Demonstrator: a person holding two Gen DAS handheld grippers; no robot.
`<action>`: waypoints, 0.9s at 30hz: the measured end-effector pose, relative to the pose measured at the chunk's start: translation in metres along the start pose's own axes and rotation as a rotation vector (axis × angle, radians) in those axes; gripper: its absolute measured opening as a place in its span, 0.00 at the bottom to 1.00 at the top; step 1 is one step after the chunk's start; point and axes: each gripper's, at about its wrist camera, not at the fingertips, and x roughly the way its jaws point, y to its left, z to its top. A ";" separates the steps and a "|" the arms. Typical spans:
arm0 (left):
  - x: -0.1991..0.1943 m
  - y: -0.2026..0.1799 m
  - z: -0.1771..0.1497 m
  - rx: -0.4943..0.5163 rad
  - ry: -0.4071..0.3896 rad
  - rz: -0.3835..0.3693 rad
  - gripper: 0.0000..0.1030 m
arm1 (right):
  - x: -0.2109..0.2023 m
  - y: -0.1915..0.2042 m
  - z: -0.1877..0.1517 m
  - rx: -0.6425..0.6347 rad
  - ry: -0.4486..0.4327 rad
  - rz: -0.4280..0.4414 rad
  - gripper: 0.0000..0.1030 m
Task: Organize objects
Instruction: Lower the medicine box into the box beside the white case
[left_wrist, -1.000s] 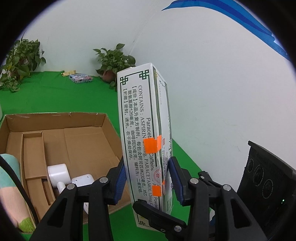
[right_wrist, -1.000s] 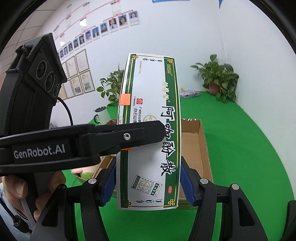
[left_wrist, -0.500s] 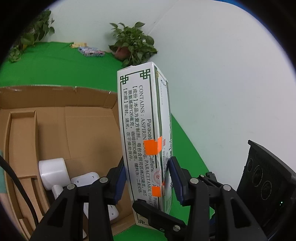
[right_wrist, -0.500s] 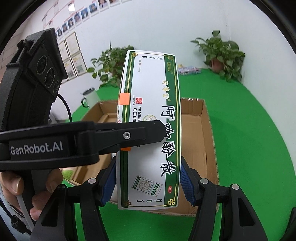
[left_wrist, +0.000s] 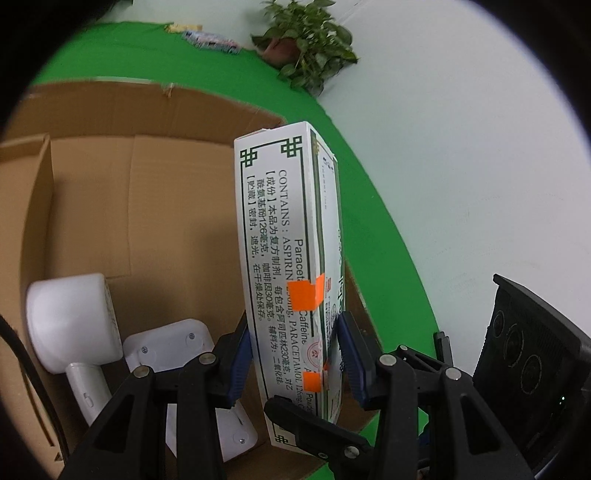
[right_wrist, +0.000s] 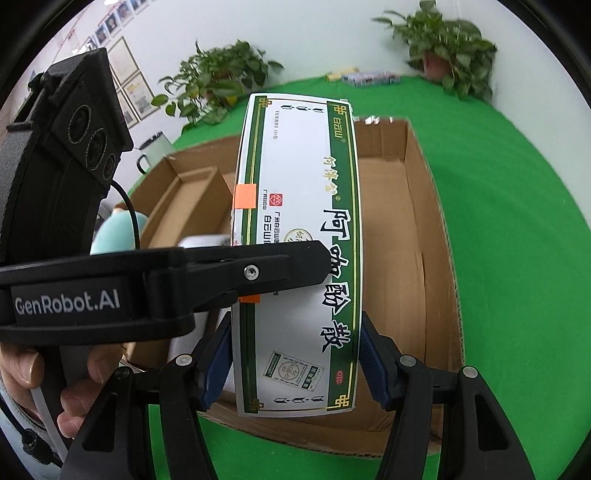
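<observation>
A tall white and green medicine box (left_wrist: 280, 229) (right_wrist: 295, 177) hangs upright over the open cardboard box (left_wrist: 92, 206) (right_wrist: 406, 240), held by both grippers. My left gripper (left_wrist: 293, 354) is shut on its narrow sides near the lower end; in the right wrist view its finger (right_wrist: 258, 269) crosses the printed front. My right gripper (right_wrist: 295, 354) is shut across the box's wide face at the bottom; one of its fingers (left_wrist: 306, 424) shows below the box in the left wrist view. The medicine box's lower end sits over the carton's right part.
A white hair-dryer-like device (left_wrist: 70, 321) and a white flat piece (left_wrist: 173, 343) lie in the carton's left part, beside a cardboard divider (right_wrist: 192, 192). Potted plants (left_wrist: 306, 51) (right_wrist: 218, 85), small packets (left_wrist: 210, 38) and a mug (right_wrist: 147, 155) stand on the green cloth. A hand (right_wrist: 22, 369) holds the left gripper.
Both grippers have come down and forward with the medicine box in them. The cardboard box now fills much more of both views; the grips have not changed.
</observation>
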 end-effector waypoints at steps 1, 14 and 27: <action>0.005 0.004 0.001 -0.013 0.014 0.002 0.42 | 0.005 -0.002 -0.003 0.008 0.019 0.002 0.57; 0.030 0.034 0.005 -0.091 0.088 -0.014 0.44 | 0.058 -0.022 0.015 0.067 0.139 0.015 0.57; -0.019 0.038 0.001 -0.076 0.008 0.094 0.47 | 0.057 -0.011 -0.003 0.075 0.199 -0.116 0.58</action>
